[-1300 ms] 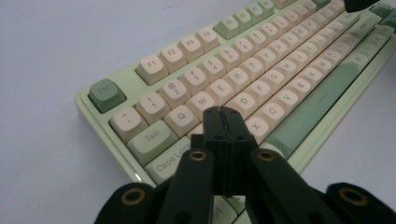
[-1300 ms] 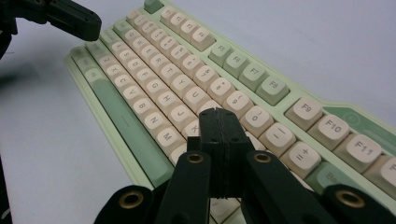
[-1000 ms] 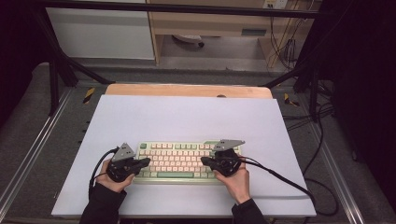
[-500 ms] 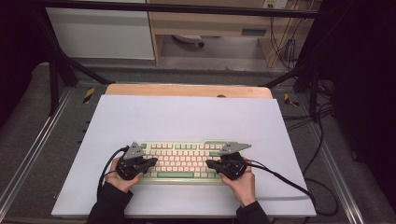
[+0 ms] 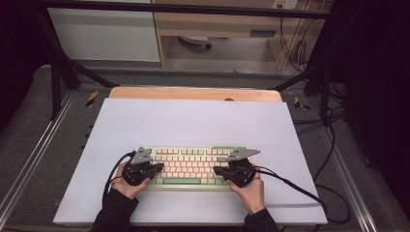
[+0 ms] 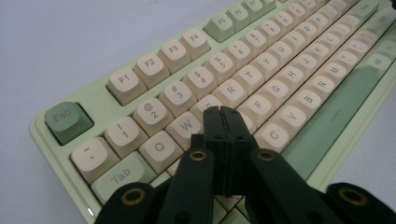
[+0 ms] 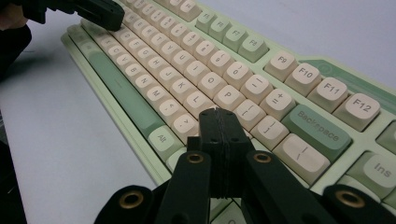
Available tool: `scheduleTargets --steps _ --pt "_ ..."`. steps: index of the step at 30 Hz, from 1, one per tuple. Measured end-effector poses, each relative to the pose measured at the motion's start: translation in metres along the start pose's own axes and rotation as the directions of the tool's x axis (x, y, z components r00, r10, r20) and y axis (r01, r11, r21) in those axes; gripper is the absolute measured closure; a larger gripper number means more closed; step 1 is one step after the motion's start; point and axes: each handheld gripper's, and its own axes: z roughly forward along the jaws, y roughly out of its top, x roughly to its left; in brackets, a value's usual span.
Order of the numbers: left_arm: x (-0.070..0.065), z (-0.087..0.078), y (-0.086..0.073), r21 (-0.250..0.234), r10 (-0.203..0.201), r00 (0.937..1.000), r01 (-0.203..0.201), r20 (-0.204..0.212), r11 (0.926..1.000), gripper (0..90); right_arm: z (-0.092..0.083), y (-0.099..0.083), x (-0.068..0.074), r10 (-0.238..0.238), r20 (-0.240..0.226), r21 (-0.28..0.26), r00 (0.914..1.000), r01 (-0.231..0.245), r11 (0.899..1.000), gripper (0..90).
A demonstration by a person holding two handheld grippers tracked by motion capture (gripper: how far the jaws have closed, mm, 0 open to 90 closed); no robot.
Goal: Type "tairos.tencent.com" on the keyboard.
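Two hands, coming in from the near edge of the tabletop (image 5: 145, 121), each hold a black gripper over a pale green keyboard (image 5: 193, 166) with cream keys. That keyboard lies flat on a white sheet, towards the near side and roughly centred, its long edge parallel to the person.

From the high view, the left gripper (image 5: 157, 167) sits over the keyboard's left end and the right gripper (image 5: 217, 170) over its right end, both pointing inward towards each other.

Seen from the left gripper view, that gripper's fingers (image 6: 223, 122) are pressed fully together with nothing between them, their tips above the keys near W and E; whether they touch a key is hard to tell.

Looking along the right gripper (image 7: 218, 122), its fingers are likewise closed tight and hold nothing, hovering by the keys left of Backspace (image 7: 317, 130). Farther off, the left gripper (image 7: 100, 13) shows over the far end of the key rows.
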Motion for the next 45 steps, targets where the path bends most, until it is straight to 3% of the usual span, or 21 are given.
scheduleTargets --steps 14,36,45 --pt "0.000 0.002 -0.002 0.006 0.006 1.0000 -0.006 0.003 1.0000 89.8 0.002 -0.001 0.001 0.003 -0.006 0.000 1.0000 -0.003 1.000 90.0" --pt "0.005 -0.019 -0.008 -0.019 -0.007 0.9999 0.007 0.010 0.9998 89.8 0.001 0.002 0.001 0.013 -0.022 -0.024 0.9997 -0.014 1.000 90.0" --pt "0.006 -0.023 -0.012 -0.025 -0.013 0.9998 0.013 0.013 0.9996 89.8 0.011 0.004 0.008 0.003 -0.047 -0.015 0.9989 -0.004 1.000 90.0"
